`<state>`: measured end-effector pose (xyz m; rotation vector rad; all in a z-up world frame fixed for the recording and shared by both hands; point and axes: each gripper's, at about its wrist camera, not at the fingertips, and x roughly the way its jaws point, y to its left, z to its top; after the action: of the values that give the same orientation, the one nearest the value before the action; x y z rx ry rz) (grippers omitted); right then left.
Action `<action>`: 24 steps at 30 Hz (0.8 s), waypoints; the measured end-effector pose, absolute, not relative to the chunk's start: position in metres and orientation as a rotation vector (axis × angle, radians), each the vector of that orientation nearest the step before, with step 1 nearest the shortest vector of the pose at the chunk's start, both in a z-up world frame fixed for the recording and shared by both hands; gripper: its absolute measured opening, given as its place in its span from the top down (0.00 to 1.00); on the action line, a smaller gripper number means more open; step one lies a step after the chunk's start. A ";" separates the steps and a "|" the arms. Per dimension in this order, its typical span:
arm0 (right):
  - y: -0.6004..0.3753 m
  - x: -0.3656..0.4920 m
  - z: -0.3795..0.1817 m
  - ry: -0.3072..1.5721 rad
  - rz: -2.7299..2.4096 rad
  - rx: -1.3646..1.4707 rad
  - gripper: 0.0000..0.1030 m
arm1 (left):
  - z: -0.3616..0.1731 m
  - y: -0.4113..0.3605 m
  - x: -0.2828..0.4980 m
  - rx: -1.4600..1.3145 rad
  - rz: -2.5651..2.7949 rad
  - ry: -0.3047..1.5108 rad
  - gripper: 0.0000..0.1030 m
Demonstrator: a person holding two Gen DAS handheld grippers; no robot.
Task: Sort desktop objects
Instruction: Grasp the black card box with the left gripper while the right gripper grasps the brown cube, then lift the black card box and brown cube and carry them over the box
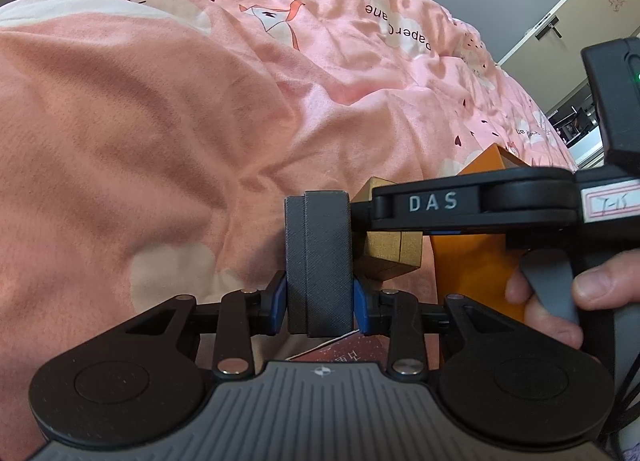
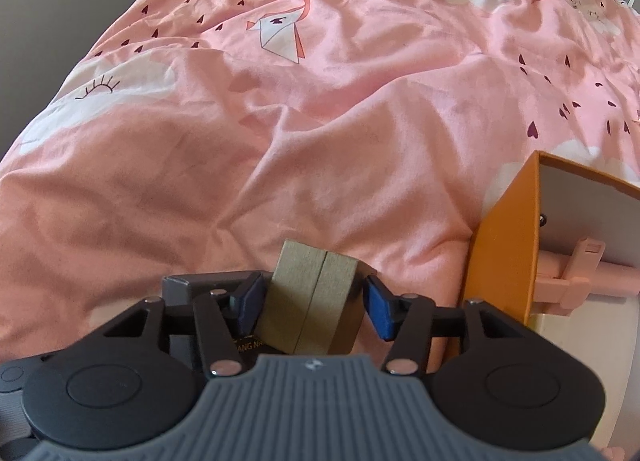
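The left gripper (image 1: pixel 319 297) is clamped on a dark grey box (image 1: pixel 318 261), both blue pads flat against its sides, the box standing upright between them. Just past it at about two o'clock sits the gold box (image 1: pixel 390 239), and the right gripper (image 2: pixel 316 307) straddles that one with its jaws spread — the left pad looks close against the gold box (image 2: pixel 310 301), the right pad clearly apart from it, so nothing is gripped there. At three o'clock from the right gripper the orange box (image 2: pixel 506 237) lies open, a pale pink item (image 2: pixel 576 275) resting inside; all of it sits on the pink printed bedcover (image 2: pixel 280 133). The step in hand looks like gathering the small boxes for the orange one — the grey one is secured, the gold one is not. Next, the right jaws would need to close squarely on the gold box, which sits tilted, before any lift toward the orange box.
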<state>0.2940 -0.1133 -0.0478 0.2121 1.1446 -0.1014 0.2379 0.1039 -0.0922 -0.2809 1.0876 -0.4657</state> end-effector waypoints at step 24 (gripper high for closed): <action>-0.147 0.227 0.037 0.909 0.053 0.315 0.50 | -0.007 0.106 0.216 -0.317 -0.398 0.930 0.64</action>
<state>0.2271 -0.1474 0.0372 0.3150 0.9092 0.0526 0.2157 0.1056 -0.0071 -0.3169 0.9301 -0.3983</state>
